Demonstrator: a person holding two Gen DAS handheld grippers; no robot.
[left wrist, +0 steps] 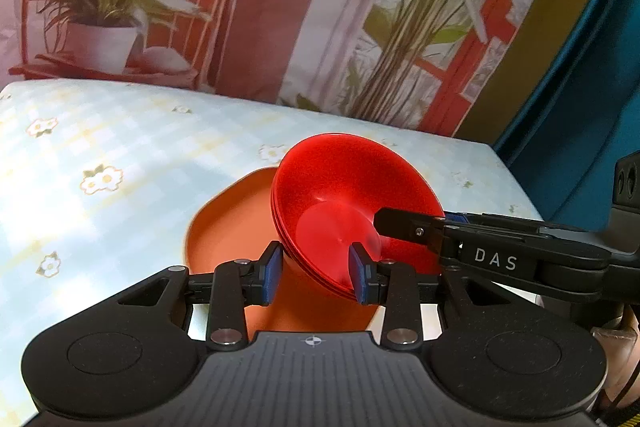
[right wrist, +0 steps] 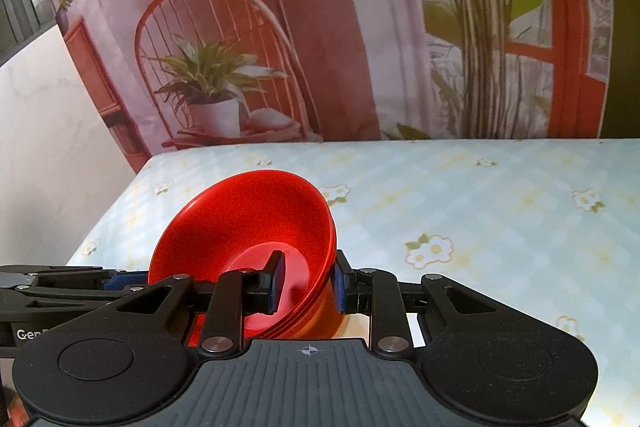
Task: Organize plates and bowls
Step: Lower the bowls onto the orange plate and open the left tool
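Observation:
A stack of red bowls sits tilted over an orange plate on the table. My left gripper straddles the stack's near rim, one pad inside and one outside, with a gap to the rim on the outer side. My right gripper straddles the opposite rim of the same red bowls, one pad inside the bowl and one outside. The right gripper's finger shows in the left wrist view reaching into the bowl. A sliver of the orange plate shows under the stack.
The table wears a pale blue checked cloth with flowers, also seen in the right wrist view. A printed backdrop stands right behind the table. The table's right edge borders a teal surface.

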